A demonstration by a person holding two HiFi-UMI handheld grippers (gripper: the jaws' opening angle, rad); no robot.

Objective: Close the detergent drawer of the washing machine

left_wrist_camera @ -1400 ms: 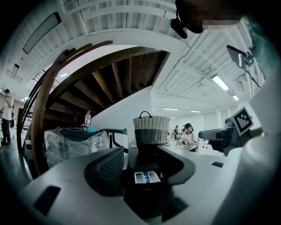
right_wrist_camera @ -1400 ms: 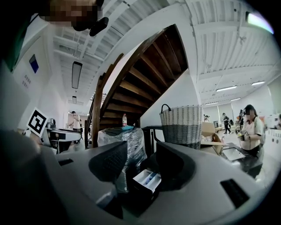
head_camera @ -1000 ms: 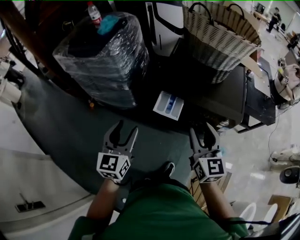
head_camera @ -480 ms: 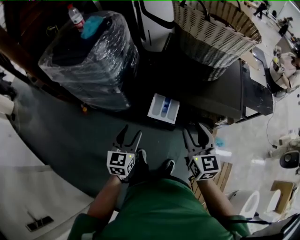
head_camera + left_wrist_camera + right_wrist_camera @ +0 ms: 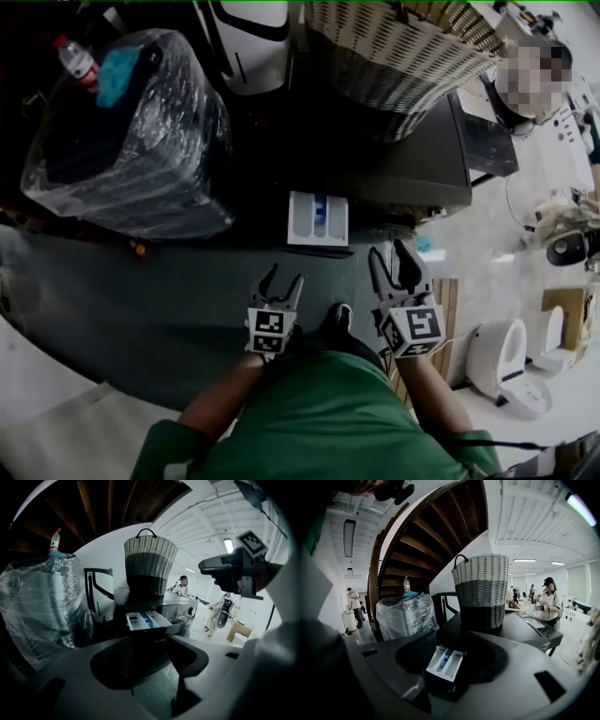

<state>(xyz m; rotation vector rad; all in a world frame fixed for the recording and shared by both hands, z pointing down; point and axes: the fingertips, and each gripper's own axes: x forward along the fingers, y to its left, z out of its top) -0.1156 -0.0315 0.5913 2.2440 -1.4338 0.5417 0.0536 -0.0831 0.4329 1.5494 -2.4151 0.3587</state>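
You faced the washing machine [image 5: 412,173], its dark top carrying the wicker basket [image 5: 394,56], probably parked there to keep the front free. The detergent drawer [image 5: 317,218] stood pulled out of the machine's front, compartments showing. Your right gripper [image 5: 389,251] and left gripper [image 5: 284,277] hung short of it, jaws spread and empty, seemingly lined up to push its face in.

Looks steeply down from the head onto the left gripper [image 5: 282,278], the right gripper [image 5: 391,255] and the detergent drawer [image 5: 317,218] just ahead. Faces forward from each gripper, low along its own fingers [image 5: 70,677], near the drawer. Shares across all three views the drawer, the woven basket [image 5: 394,56] and the wrapped bundle [image 5: 127,141].
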